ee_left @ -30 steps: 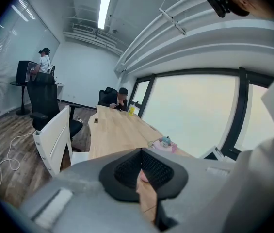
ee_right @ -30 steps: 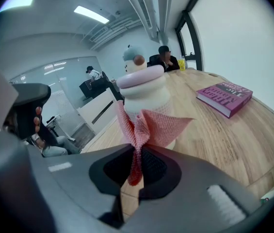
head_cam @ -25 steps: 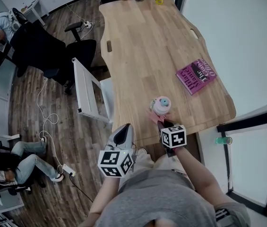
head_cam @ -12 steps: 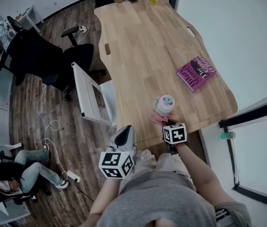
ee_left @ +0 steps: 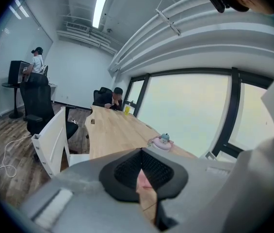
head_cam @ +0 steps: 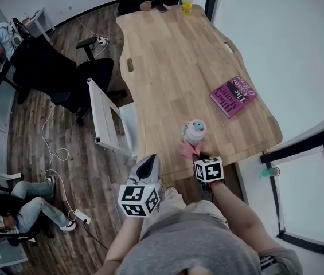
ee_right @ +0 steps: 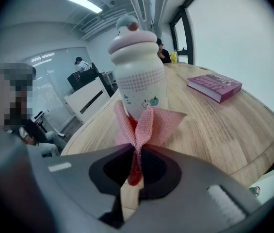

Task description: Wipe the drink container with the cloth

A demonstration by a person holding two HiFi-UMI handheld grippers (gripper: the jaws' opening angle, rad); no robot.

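Drink container (ee_right: pixel 139 67) stands upright just ahead of the right tongs (ee_right: pixel 136 166), which pinch the cloth (ee_right: pixel 149 123) tight, pressing it to the base for wiping; left tongs (ee_left: pixel 140 176) closed, empty, aside.

Long wooden table (head_cam: pixel 173 67) on dark plank floor (head_cam: pixel 32 110); black office chair (head_cam: pixel 96 69); large windows (ee_left: pixel 190 115)

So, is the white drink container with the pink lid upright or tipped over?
Upright: the white drink container stands vertical on the wooden table, pink lid uppermost, in the right gripper view.
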